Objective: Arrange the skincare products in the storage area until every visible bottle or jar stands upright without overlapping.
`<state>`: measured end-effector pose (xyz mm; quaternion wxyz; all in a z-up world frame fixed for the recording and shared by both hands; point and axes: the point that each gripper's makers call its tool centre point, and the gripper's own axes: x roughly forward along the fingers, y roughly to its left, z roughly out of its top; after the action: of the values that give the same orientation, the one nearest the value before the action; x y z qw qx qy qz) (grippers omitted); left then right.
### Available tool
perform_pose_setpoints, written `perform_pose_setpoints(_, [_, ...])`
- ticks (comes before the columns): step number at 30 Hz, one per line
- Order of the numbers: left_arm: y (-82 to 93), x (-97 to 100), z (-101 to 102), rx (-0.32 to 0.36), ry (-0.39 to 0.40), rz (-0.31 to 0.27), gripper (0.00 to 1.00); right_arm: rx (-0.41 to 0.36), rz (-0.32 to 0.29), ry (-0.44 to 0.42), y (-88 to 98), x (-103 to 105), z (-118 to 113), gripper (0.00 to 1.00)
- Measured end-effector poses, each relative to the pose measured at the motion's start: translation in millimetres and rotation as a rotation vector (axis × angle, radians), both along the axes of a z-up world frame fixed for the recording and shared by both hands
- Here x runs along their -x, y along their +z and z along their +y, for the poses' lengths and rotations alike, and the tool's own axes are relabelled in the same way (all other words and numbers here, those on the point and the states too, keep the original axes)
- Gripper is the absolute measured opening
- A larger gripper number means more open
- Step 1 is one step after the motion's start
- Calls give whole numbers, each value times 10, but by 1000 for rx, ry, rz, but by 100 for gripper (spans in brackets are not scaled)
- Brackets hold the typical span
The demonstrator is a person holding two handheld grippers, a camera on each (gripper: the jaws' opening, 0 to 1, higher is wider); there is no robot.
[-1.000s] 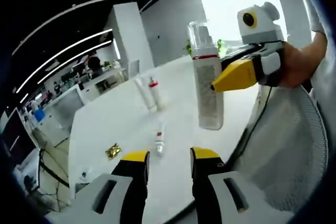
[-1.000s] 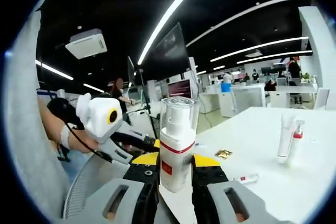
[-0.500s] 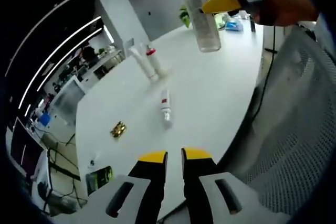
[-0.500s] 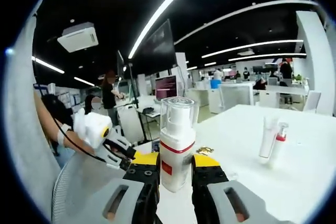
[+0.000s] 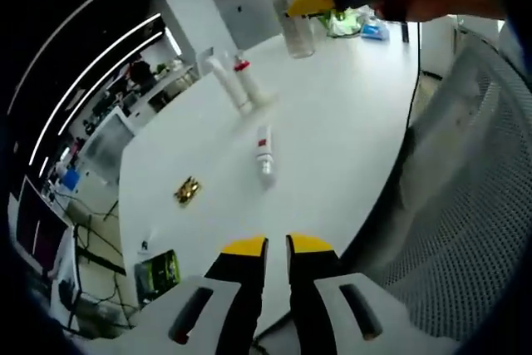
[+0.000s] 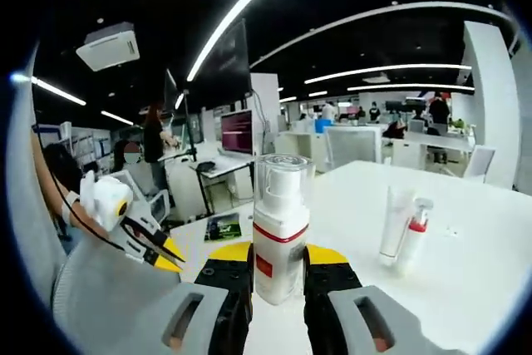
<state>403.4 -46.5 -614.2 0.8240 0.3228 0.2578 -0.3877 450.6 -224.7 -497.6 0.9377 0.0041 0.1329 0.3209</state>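
A clear-capped white pump bottle (image 6: 279, 239) with a red band stands upright between the jaws of my right gripper (image 6: 280, 255), which is shut on it. In the left gripper view the same bottle (image 5: 283, 7) hangs over the far side of the white table (image 5: 349, 130), held by the right gripper (image 5: 306, 1) in a hand. A white tube (image 5: 223, 81) and a red-collared bottle (image 5: 247, 79) stand upright side by side. A small red-banded bottle (image 5: 264, 149) lies on its side mid-table. My left gripper (image 5: 278, 245) is shut on nothing, low over the table's near edge.
A small gold item (image 5: 187, 191) lies left of the fallen bottle. A green and black booklet (image 5: 158, 273) sits near the table's corner. A grey mesh chair (image 5: 453, 205) borders the right side. In the right gripper view the tube (image 6: 394, 222) and red-collared bottle (image 6: 413, 239) stand at the right.
The right gripper has carried the pump bottle away from the left gripper, out over the far part of the table. My left jaws have come together.
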Motion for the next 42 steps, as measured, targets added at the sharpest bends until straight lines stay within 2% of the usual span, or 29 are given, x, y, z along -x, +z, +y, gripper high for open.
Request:
perform_pose_setpoints(5, [-46,8,57,-35,14,20,12,11,-7,-6,39,-151,-12,16])
perform_pose_setpoints(9, [-65,5,90,-56,17,23,9,23,-3,-7,-12,-296,-44,16])
perform_pose_setpoints(18, [-117,-11,138,-90,29,33,8,50,13,12,-97,-544,-34,16])
perform_pose_setpoints(20, [-126,-20,150,-101,30,28,11,52,15,14,-109,-586,-34,16])
perform_pose_setpoints(22, [-109,-28,130,-85,33,24,16,57,18,17,-144,-655,-43,16])
perform_pose_setpoints(24, [-102,-17,13,-32,-1,29,22,63,22,21,-176,-691,-46,16])
perform_pose_setpoints(26, [-111,-7,23,-40,0,31,24,71,28,20,-229,-738,-58,16])
perform_pose_setpoints(38, [-196,26,66,-63,12,75,18,78,61,3,-488,-939,-55,16])
perform_pose_setpoints(42, [-212,35,73,-68,14,83,18,86,71,-4,-568,-964,-46,16])
